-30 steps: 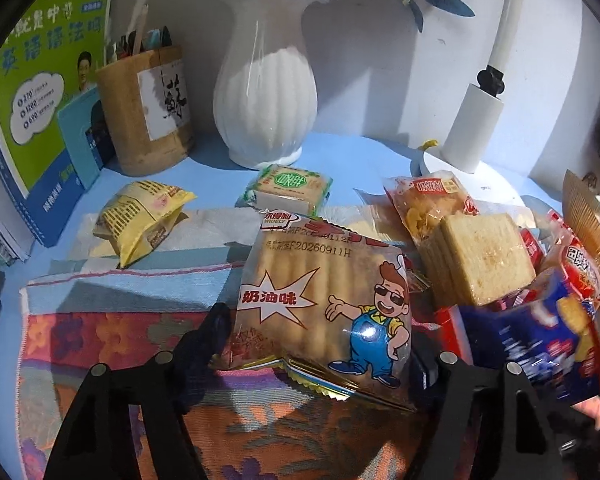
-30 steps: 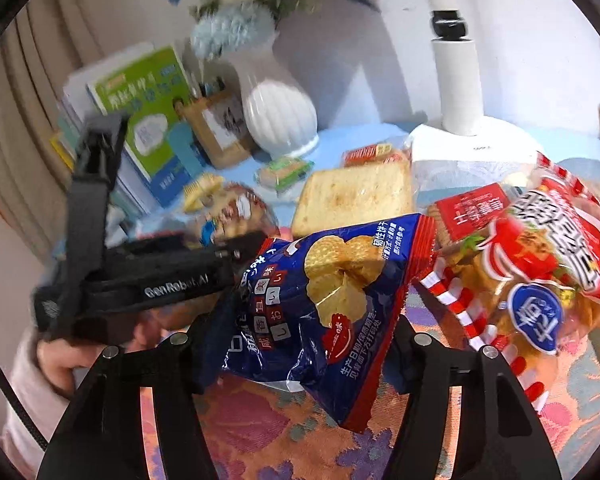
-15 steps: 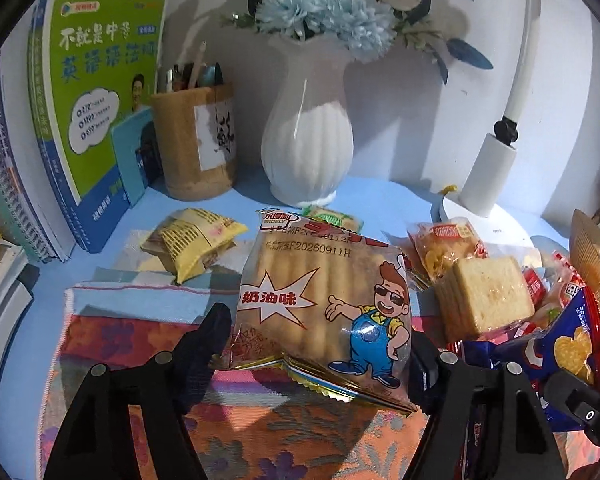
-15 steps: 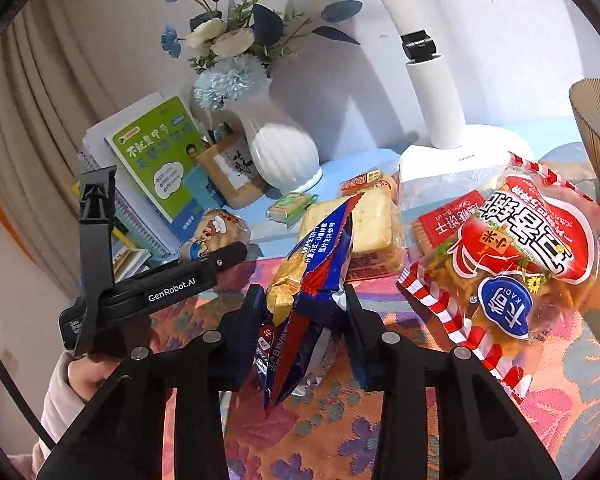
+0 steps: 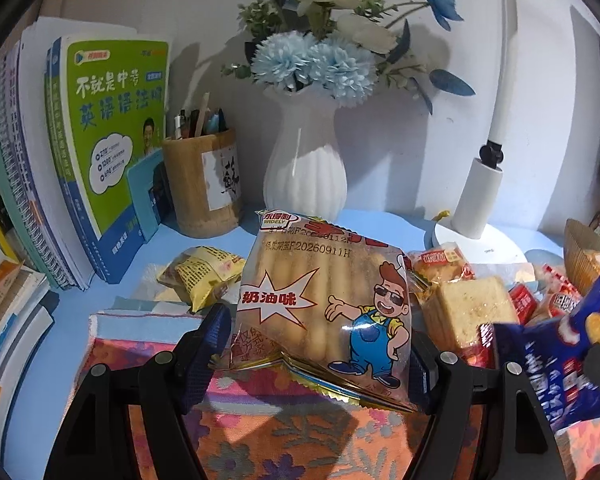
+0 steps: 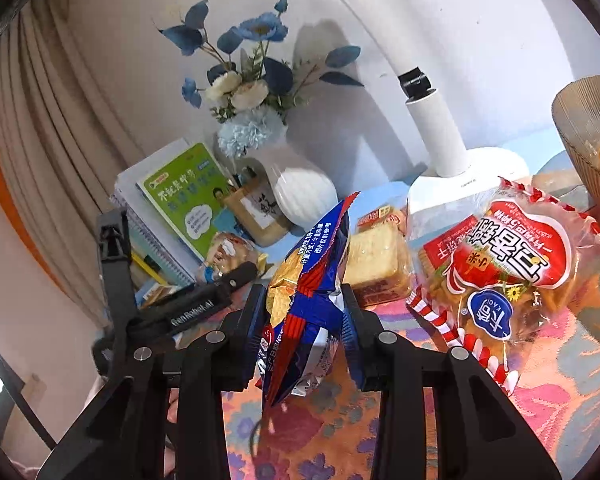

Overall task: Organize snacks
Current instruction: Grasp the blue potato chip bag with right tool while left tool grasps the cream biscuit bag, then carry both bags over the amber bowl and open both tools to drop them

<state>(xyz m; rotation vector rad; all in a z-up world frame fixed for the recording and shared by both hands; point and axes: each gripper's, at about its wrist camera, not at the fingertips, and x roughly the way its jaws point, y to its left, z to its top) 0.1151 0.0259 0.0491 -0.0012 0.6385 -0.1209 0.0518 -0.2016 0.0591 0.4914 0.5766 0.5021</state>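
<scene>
Pale blue desk [image 5: 112,292] against a white wall, its near part covered by a woven mat [image 5: 284,436] with orange, pink and blue flowers. At far left a row of books [image 5: 112,152] stands upright, their outermost spines cut off by the dark lens rim. Next comes a round bamboo pen holder [image 5: 200,184], then a ribbed white vase [image 5: 304,172] of blue and cream fabric flowers, its foot hidden behind the packet in front.

A small crinkled yellow packet [image 5: 204,272] lies on the desk left of centre. The left gripper [image 5: 320,344] is clamped on a glossy biscuit-stick packet [image 5: 328,304] printed with a cartoon man, held upright and clear of the mat, one pad on each side edge. In the right wrist view this gripper is a black frame at the left with a bit of sleeve and hand below it, too dark to read.

Right of it lie wrapped toast slices [image 5: 468,308], partly screened by the neighbouring bags. The right gripper [image 6: 304,320] has its jaws pressed on a dark blue chip bag [image 6: 304,300], squeezing the foil into a narrow, creased wedge that stands edge-on above the mat. Behind stands a white lamp base [image 6: 472,176] with a cylindrical stem. Further right a large red-and-white bag [image 6: 504,272] of fried strips lies tilted on the mat, and a ribbed amber bowl [image 6: 588,128] is cut off by the frame edge, its contents unclear.
</scene>
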